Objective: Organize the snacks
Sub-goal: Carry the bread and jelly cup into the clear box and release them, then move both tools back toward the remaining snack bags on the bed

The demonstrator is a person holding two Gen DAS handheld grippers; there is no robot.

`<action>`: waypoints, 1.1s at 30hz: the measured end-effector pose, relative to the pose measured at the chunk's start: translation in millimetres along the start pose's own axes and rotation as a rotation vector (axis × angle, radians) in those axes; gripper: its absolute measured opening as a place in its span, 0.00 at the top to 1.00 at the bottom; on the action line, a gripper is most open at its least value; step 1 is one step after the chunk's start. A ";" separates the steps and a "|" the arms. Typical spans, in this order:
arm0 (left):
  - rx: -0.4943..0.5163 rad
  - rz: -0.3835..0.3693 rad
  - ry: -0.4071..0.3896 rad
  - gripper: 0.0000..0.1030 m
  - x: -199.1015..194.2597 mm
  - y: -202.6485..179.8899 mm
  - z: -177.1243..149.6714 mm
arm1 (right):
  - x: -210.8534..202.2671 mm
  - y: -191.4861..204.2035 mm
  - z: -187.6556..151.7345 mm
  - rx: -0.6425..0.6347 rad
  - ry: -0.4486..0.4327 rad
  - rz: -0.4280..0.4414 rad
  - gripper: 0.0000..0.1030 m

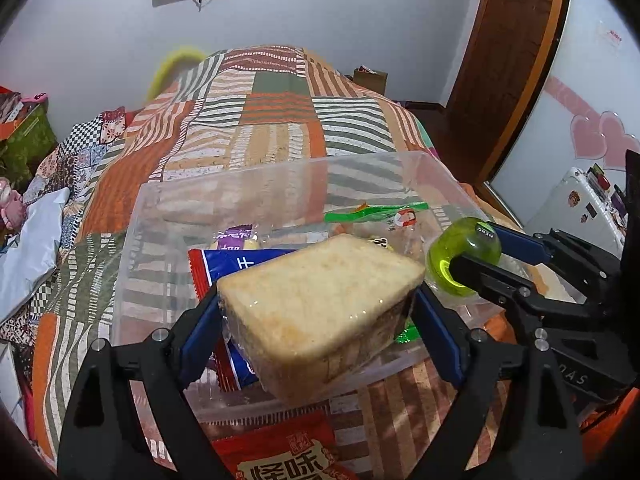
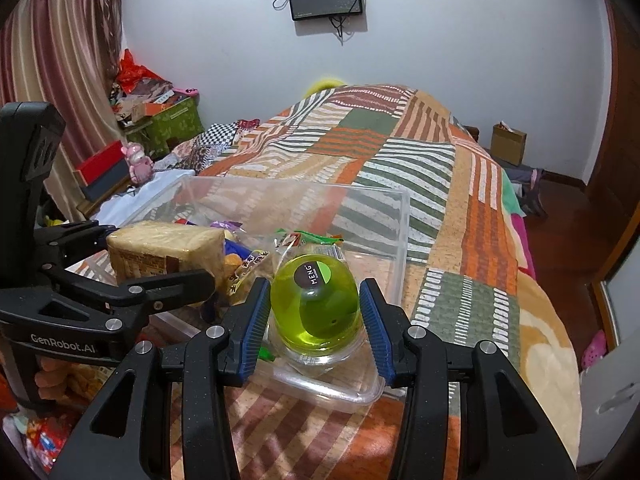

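Right now the left gripper [image 1: 320, 312] is clamped wide on a wrapped bread block [image 1: 320, 304], blue pads pressed to both its sides, w/ the block hanging over the near wall of the clear bin [image 1: 132, 240]. Beside it, toward the bin's right end, the right gripper [image 2: 316, 320] has its pads tight on a green jelly cup [image 2: 314, 300], also held just above the bin rim. Inside the bin already: a red-and-blue packet [image 1: 224, 272] under the bread, a purple packet [image 1: 236, 238] further in, and a green-striped bag [image 1: 372, 212] near the far wall. A red snack pack [image 1: 280, 456] lies outside the bin, just at its near wall on the patchwork quilt [image 1: 260, 120], so not everything is sorted yet. Step in hand looks like the drop-in: both items carried to the bin, neither released. Next move prob calls for lowering each into free space inside the bin, bread over the packets, cup at the right end, then letting the pads part; cup is round and slick, so it may roll if let go high.
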State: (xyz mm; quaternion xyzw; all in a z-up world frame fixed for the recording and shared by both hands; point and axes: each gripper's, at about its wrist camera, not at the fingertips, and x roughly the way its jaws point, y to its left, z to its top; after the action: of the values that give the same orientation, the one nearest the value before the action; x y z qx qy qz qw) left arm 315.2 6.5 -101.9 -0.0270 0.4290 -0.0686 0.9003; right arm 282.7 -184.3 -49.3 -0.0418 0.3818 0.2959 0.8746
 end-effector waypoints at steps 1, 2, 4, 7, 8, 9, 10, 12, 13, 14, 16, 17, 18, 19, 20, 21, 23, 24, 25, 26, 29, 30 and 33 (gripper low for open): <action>-0.004 0.000 -0.001 0.13 -1.1 0.1 -0.7 | -0.6 0.7 -0.3 -0.002 -0.001 -0.005 0.58; -0.006 0.000 -0.003 0.13 -2.7 0.0 -1.9 | -2.2 1.3 -0.6 -0.005 -0.002 -0.008 0.58; -0.005 0.001 -0.006 0.13 -7.7 -0.8 -4.1 | -5.4 1.6 -0.3 -0.007 -0.008 0.004 0.57; 0.005 -0.004 -0.018 0.13 -18.1 -2.9 -6.7 | -16.9 3.1 -0.1 -0.008 -0.028 0.004 0.49; 0.006 -0.006 -0.022 0.13 -21.5 -3.4 -7.3 | -19.6 3.8 0.3 -0.008 -0.035 0.003 0.46; 0.008 -0.009 -0.029 0.12 -26.7 -4.2 -8.1 | -23.0 4.2 0.6 -0.009 -0.043 0.003 0.45; 0.010 -0.009 -0.035 0.12 -32.5 -5.1 -9.3 | -27.2 4.7 0.5 -0.009 -0.051 0.004 0.44; 0.015 -0.001 -0.046 0.11 -42.5 -6.3 -12.6 | -34.7 6.4 0.6 -0.008 -0.062 0.010 0.41; 0.021 0.010 -0.051 0.11 -49.4 -7.1 -15.9 | -38.3 7.1 0.3 -0.008 -0.069 0.012 0.40; 0.025 0.016 -0.055 0.10 -53.0 -7.4 -18.0 | -43.0 8.3 -0.7 -0.008 -0.077 0.011 0.38; 0.035 0.030 -0.064 0.09 -64.6 -7.8 -25.6 | -50.9 10.1 -3.5 -0.008 -0.089 0.010 0.36; 0.037 0.036 -0.066 0.08 -69.7 -7.8 -29.5 | -53.3 11.3 -4.7 -0.007 -0.092 0.012 0.35; 0.037 0.041 -0.066 0.08 -74.9 -7.6 -34.2 | -56.6 12.7 -6.6 -0.006 -0.094 0.015 0.34; 0.036 0.043 -0.065 0.08 -80.9 -7.0 -40.0 | -61.0 14.4 -9.5 -0.002 -0.095 0.022 0.33; 0.034 0.045 -0.062 0.07 -87.0 -6.3 -46.2 | -62.8 15.7 -11.2 0.000 -0.095 0.026 0.32; 0.032 0.046 -0.062 0.07 -90.5 -5.8 -49.9 | -66.2 17.6 -14.1 0.002 -0.095 0.031 0.32; 0.033 0.048 -0.066 0.07 -101.0 -5.4 -62.5 | -72.7 21.9 -20.2 0.005 -0.096 0.038 0.32; 0.033 0.051 -0.068 0.06 -106.1 -5.5 -70.1 | -75.6 24.4 -23.2 0.005 -0.096 0.040 0.31; 0.033 0.054 -0.068 0.05 -111.1 -5.4 -78.3 | -79.9 27.9 -28.0 0.007 -0.096 0.047 0.31; 0.031 0.057 -0.067 0.05 -114.0 -5.4 -84.9 | -82.8 30.4 -31.5 0.009 -0.096 0.053 0.31; 0.028 0.065 -0.051 0.05 -124.0 -5.1 -106.8 | -90.8 38.3 -44.3 0.017 -0.090 0.069 0.30; 0.026 0.069 -0.049 0.05 -127.9 -5.1 -115.3 | -93.3 41.3 -49.3 0.017 -0.088 0.072 0.30; 0.017 0.078 -0.036 0.04 -134.0 -4.6 -139.4 | -98.5 51.8 -64.4 0.020 -0.080 0.079 0.28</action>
State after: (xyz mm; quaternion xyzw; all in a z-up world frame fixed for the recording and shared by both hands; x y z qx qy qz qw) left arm 123.1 23.0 -86.3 -0.0040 0.4130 -0.0367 0.9100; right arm 160.3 -208.9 -18.6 -0.0060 0.3506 0.3279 0.8772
